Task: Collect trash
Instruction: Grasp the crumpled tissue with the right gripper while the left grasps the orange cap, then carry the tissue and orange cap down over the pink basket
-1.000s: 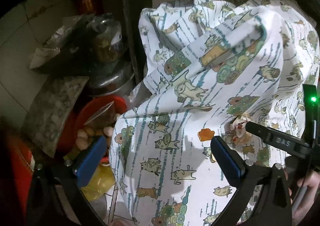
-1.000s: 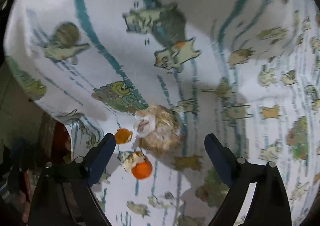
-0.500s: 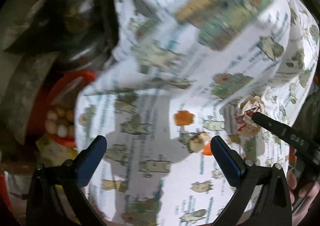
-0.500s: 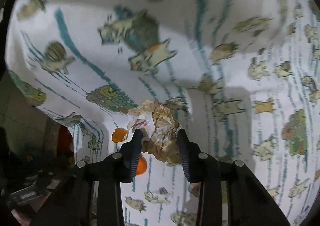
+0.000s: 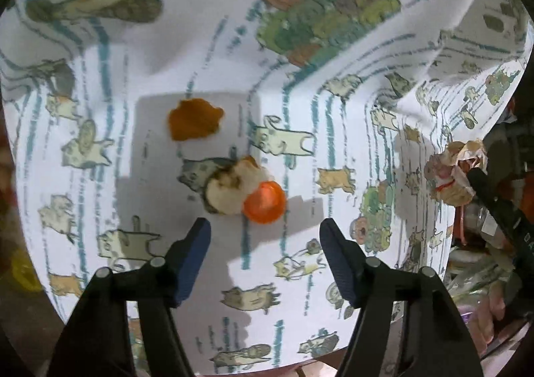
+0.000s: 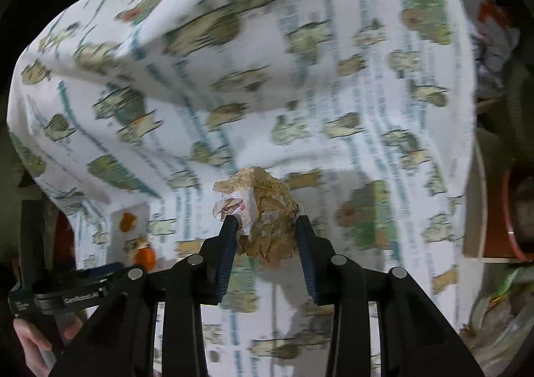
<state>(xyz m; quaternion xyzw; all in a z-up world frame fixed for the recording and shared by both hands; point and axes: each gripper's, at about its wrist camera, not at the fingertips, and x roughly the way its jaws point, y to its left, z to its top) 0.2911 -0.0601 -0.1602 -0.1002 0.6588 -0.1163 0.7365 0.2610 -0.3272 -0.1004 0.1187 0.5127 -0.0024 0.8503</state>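
On a cat-print tablecloth [image 5: 133, 59] lie a piece of orange peel [image 5: 195, 120], a pale food scrap [image 5: 230, 190] and an orange bottle cap [image 5: 264, 202] touching it. My left gripper [image 5: 265, 236] points steeply down just short of the cap, its jaws closing with nothing pressed between them. My right gripper [image 6: 267, 226] is shut on a crumpled brown paper ball [image 6: 270, 210], held above the cloth. That ball [image 5: 450, 176] also shows at the right edge of the left wrist view. The peel [image 6: 127, 221] and cap [image 6: 147, 256] show small in the right wrist view.
The cloth [image 6: 300, 76] drapes over a raised bulge at the back. A red-rimmed basin [image 6: 514, 210] and plastic bags [image 6: 494, 310] crowd the right side. A hand [image 6: 30, 343] holds the left gripper's handle [image 6: 66, 297] at lower left.
My left gripper dropped close over the scraps and its jaws narrowed. My right gripper shut on the paper ball and carried it up and off the cloth.
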